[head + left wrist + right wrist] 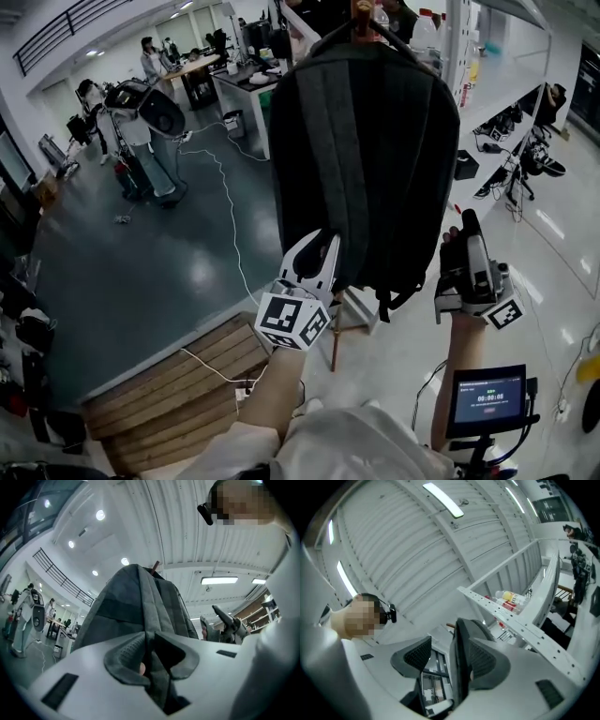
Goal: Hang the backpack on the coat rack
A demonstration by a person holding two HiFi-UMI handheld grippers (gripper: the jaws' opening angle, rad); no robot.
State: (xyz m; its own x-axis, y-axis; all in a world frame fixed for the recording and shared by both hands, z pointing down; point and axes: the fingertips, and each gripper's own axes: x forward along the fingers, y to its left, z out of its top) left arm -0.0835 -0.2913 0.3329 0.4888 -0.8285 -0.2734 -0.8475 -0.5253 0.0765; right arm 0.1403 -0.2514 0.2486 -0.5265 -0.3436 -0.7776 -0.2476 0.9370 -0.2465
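Observation:
A dark grey backpack (366, 159) hangs upright from the brown top of the coat rack (362, 13), high in the head view. My left gripper (323, 258) is at its lower left corner, shut on a fold of the backpack's fabric (136, 606) that runs up between the pads (126, 651). The rack's tip (155, 566) shows above the bag. My right gripper (466, 234) is at the bag's lower right edge. In the right gripper view it (445, 651) stands open: a dark strip of the backpack (461, 658) lies against the right pad, with a gap to the left pad.
A wooden pallet (178, 375) lies on the floor at lower left, with a white cable (225, 206) running across the dark floor. A small screen on a stand (487, 398) is at lower right. White shelving with bottles (511, 599) stands to the right. People and desks (141, 122) are far behind.

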